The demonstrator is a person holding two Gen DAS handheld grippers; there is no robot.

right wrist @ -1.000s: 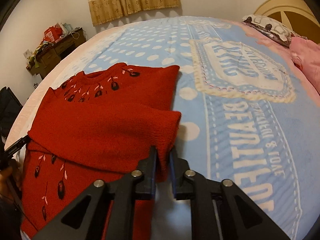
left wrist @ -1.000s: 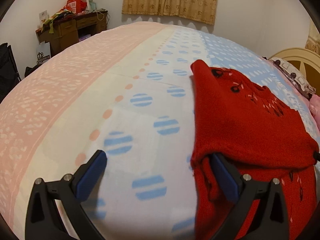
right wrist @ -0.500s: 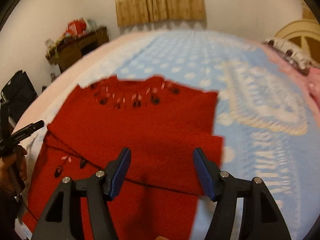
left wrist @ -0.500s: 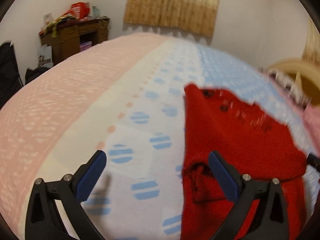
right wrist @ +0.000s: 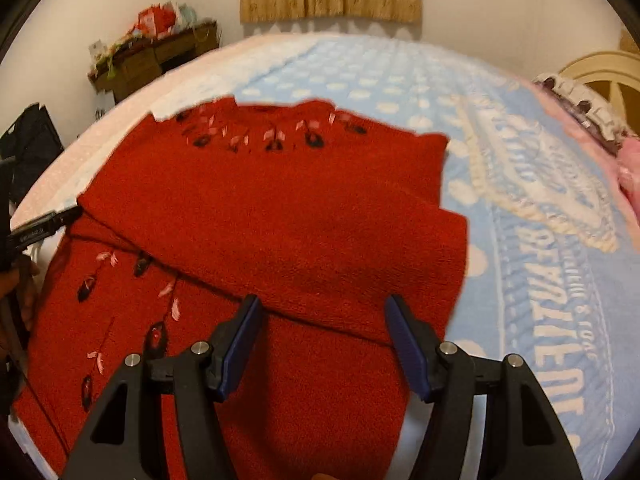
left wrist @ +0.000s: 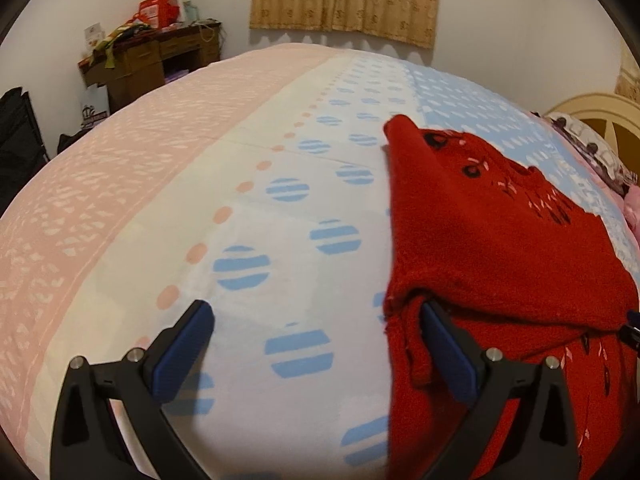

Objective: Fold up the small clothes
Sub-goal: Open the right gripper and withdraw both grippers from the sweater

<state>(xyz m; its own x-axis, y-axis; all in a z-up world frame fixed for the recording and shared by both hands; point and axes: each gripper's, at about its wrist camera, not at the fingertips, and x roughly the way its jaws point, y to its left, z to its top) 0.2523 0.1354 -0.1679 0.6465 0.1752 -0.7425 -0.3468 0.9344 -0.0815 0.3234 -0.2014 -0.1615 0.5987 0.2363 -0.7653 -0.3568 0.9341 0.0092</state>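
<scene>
A red knit sweater [right wrist: 280, 216] with dark and pink embroidery lies flat on the bed, its sleeves folded across the body. In the left wrist view the sweater [left wrist: 500, 248] lies at the right. My left gripper [left wrist: 316, 344] is open and empty over the bedspread, its right finger [left wrist: 448, 356] against the sweater's left edge under the folded sleeve. My right gripper [right wrist: 324, 344] is open and empty, hovering above the sweater's lower middle. The left gripper's tip [right wrist: 44, 226] shows at the sweater's left edge.
The bedspread [left wrist: 200, 208] is pink, cream and blue with dots; its blue part [right wrist: 540, 240] carries lettering. A headboard [left wrist: 600, 120] and pillows stand at the right. A cluttered wooden desk [left wrist: 152, 64] stands by the far wall under curtains [left wrist: 344, 0].
My right gripper opened, let go of the folded sleeve and moved left over the sweater. My left gripper stayed open at the sweater's left edge.
</scene>
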